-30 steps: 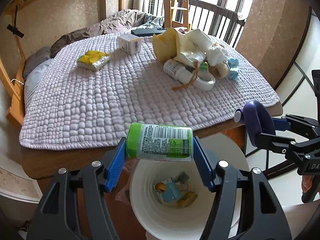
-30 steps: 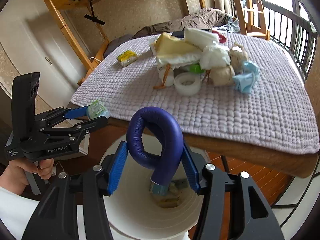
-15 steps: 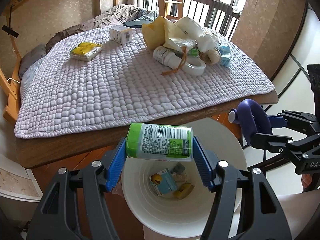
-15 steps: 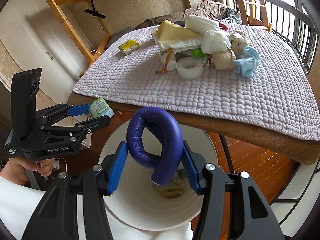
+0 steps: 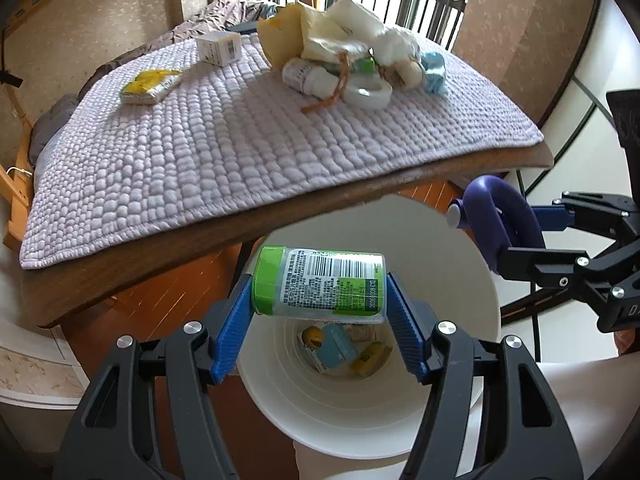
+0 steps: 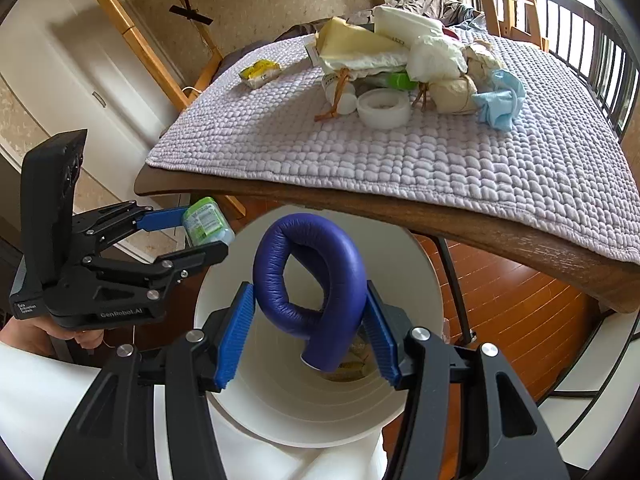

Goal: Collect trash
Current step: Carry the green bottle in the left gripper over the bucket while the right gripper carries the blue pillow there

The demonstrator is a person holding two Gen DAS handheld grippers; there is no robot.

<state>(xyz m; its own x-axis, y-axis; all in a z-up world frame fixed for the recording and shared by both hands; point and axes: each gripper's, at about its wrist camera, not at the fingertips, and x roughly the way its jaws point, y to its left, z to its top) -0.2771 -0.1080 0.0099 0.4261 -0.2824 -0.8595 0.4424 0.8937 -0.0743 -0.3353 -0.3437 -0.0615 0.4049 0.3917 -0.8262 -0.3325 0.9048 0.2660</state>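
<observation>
My left gripper is shut on a green-and-white container, held sideways over the mouth of a white bin. It also shows in the right wrist view. My right gripper is shut on a curled purple foam tube, held over the same bin. The tube also shows in the left wrist view. Several small trash items lie at the bin's bottom.
A table with a lilac quilted mat stands just behind the bin. On it lie a pile of wrappers, a bottle and a tape roll, a yellow packet and a small white box. A railing stands beyond.
Both grippers have moved back from the table and lower over the bin, still holding their items. The bin's mouth now fills more of both views.
</observation>
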